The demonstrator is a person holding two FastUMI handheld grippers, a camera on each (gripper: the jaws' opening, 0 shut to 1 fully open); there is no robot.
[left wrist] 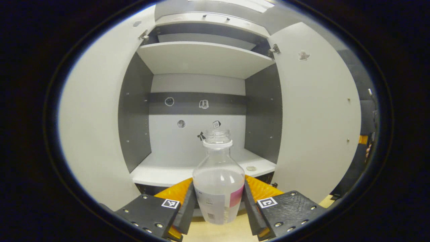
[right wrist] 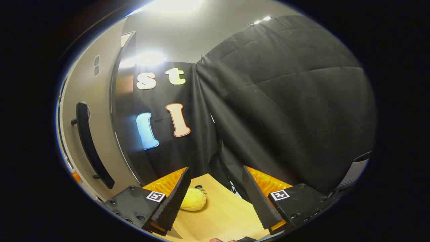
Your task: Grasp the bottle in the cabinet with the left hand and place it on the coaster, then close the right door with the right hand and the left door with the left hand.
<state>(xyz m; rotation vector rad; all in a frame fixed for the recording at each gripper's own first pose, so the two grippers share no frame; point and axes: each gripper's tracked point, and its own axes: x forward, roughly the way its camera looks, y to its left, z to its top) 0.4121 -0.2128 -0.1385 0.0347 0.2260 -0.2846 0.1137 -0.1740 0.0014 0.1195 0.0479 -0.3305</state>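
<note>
A clear bottle (left wrist: 218, 168) with a white neck ring, a pale liquid and a white-and-pink label stands upright between the fingers of my left gripper (left wrist: 219, 193), which is shut on its lower body. The bottle is in front of the open cabinet (left wrist: 198, 101), out past the lower shelf (left wrist: 174, 169) and above the wooden table (left wrist: 221, 232). Both cabinet doors stand wide open, the left door (left wrist: 97, 134) and the right door (left wrist: 319, 117). My right gripper (right wrist: 215, 198) is open above the table with nothing between its fingers.
A small round disc (left wrist: 251, 168) lies on the lower shelf at the right. In the right gripper view a door panel with a long black handle (right wrist: 89, 144) stands at the left, and a yellow lumpy object (right wrist: 194, 199) lies on the wooden table (right wrist: 221, 215).
</note>
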